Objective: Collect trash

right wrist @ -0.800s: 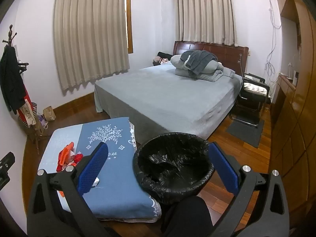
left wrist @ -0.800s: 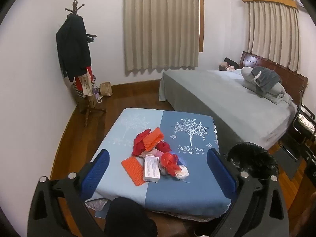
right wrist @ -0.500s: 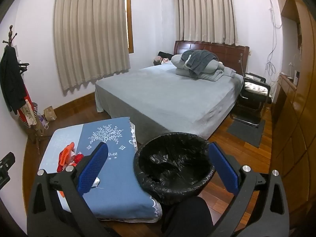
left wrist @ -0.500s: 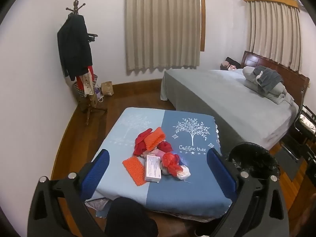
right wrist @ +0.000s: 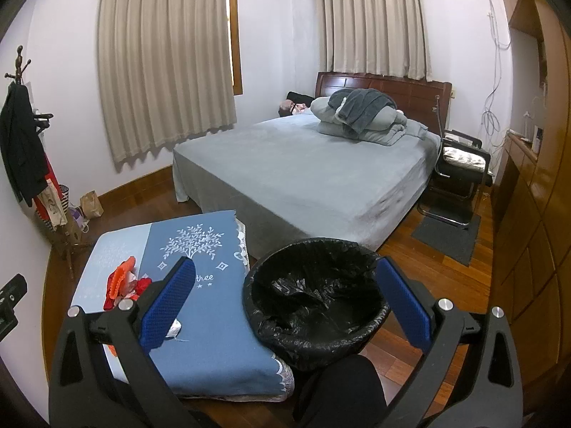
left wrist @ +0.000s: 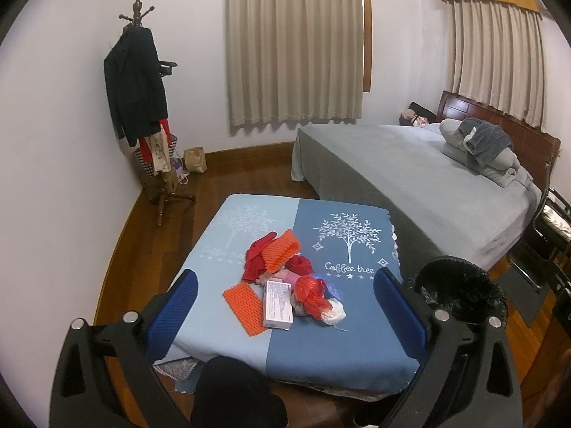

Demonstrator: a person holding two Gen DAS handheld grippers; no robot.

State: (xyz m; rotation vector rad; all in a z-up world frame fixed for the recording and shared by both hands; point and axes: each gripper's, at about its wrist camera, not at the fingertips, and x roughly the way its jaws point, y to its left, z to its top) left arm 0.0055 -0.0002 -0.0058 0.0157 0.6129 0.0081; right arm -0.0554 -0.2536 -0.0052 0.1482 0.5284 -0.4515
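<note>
A heap of trash lies on a low table with a blue cloth (left wrist: 349,342): an orange ridged strip (left wrist: 245,303), a second orange strip (left wrist: 282,251), red wrappers (left wrist: 257,256), a white box (left wrist: 277,305), a red plastic bag (left wrist: 311,289) and a crumpled white bag (left wrist: 333,311). My left gripper (left wrist: 285,306) is open and empty, held above and short of the heap. A bin lined with a black bag (right wrist: 316,296) stands right of the table; it also shows in the left wrist view (left wrist: 460,294). My right gripper (right wrist: 285,297) is open and empty above the bin's near rim. The heap (right wrist: 123,280) is partly hidden behind its left finger.
A large grey bed (right wrist: 303,174) with folded bedding stands behind the table and bin. A coat stand (left wrist: 142,107) with clothes and bags is in the left corner. A black chair (right wrist: 460,171) and wooden cabinets (right wrist: 528,214) are at the right. The floor is wood.
The left gripper's view has drifted slightly, so the heap sits a little right and lower between the fingers. The right gripper has barely moved. Both stay open.
</note>
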